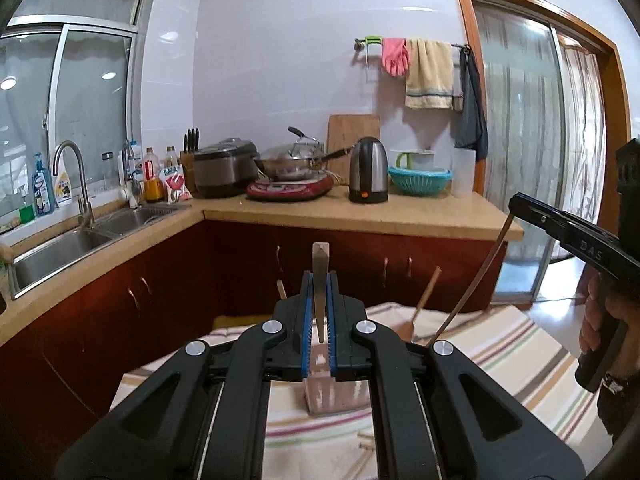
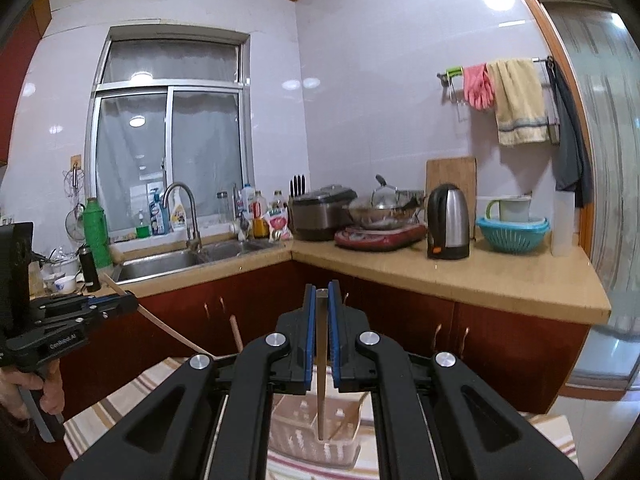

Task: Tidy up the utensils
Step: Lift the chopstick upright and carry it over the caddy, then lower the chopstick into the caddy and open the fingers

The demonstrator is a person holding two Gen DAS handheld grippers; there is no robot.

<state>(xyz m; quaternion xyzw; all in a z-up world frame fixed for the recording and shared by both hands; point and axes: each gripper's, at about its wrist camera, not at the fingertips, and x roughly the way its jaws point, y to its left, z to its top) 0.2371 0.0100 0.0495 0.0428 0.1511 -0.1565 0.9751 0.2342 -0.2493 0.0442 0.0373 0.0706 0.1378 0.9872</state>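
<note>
Each hand-held gripper, left (image 1: 320,280) and right (image 2: 321,300), clamps a chopstick (image 1: 320,276) above the basket (image 2: 312,436).

A home kitchen; a steel sink (image 2: 168,262) with tap under a window, a rice cooker (image 2: 322,212), wok (image 2: 386,206) and kettle (image 2: 448,222) on the L-shaped surface (image 2: 460,276); towels (image 2: 518,102) hang on tiled walls.

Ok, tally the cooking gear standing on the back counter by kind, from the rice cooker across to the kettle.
rice cooker: 1
wok: 1
induction hob: 1
kettle: 1
Total: 4
</note>
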